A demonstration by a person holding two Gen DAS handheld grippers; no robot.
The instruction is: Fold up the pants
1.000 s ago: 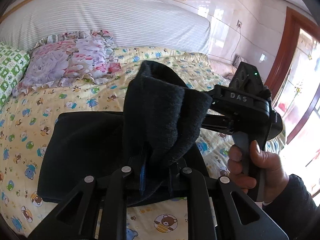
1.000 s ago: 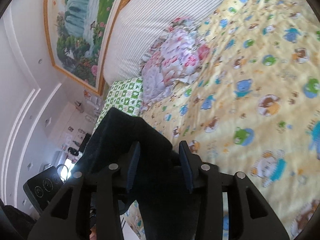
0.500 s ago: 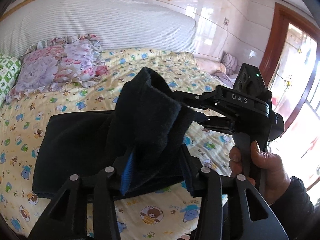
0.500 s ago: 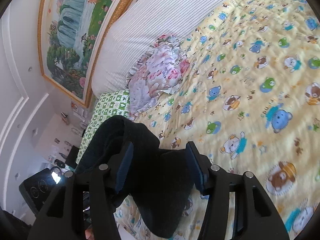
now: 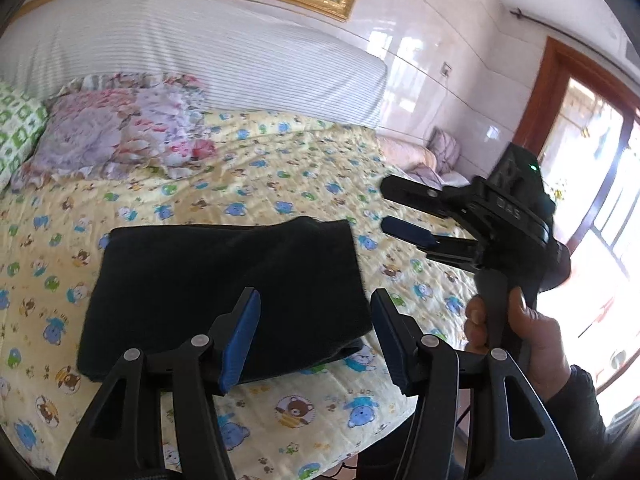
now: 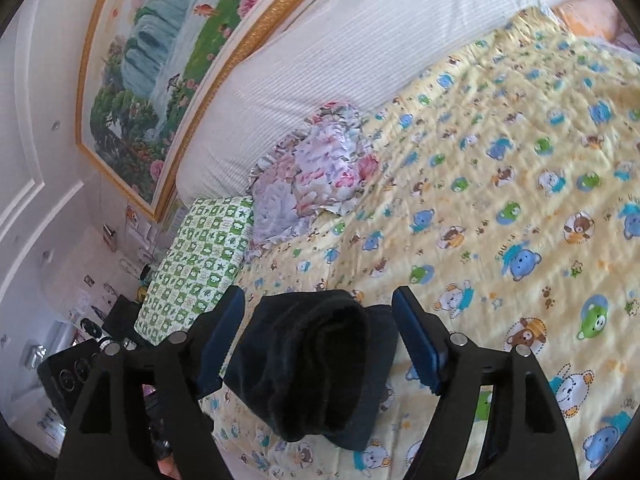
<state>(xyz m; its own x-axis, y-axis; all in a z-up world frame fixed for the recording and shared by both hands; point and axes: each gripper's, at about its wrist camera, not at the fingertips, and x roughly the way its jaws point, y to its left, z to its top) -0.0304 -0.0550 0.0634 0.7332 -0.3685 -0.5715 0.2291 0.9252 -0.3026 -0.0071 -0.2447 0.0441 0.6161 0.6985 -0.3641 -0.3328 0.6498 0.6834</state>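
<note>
We see the bed (image 5: 280, 168) under its bear-print sheet, the folded black pants (image 5: 224, 280) lying flat near its front edge; our left gripper (image 5: 316, 336) hangs above them, jaws just spread, gripping nothing; our right gripper (image 6: 318, 336), likewise just opened, straddles the fold untouched; the pants' underside stays hidden.

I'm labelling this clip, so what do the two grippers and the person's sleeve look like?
Both grippers, left and right, are black, with angular cut-out fingers, silver rivets and blue pads. The right one has a pistol handle, white lettering and a green light. The sleeve is dark.
</note>
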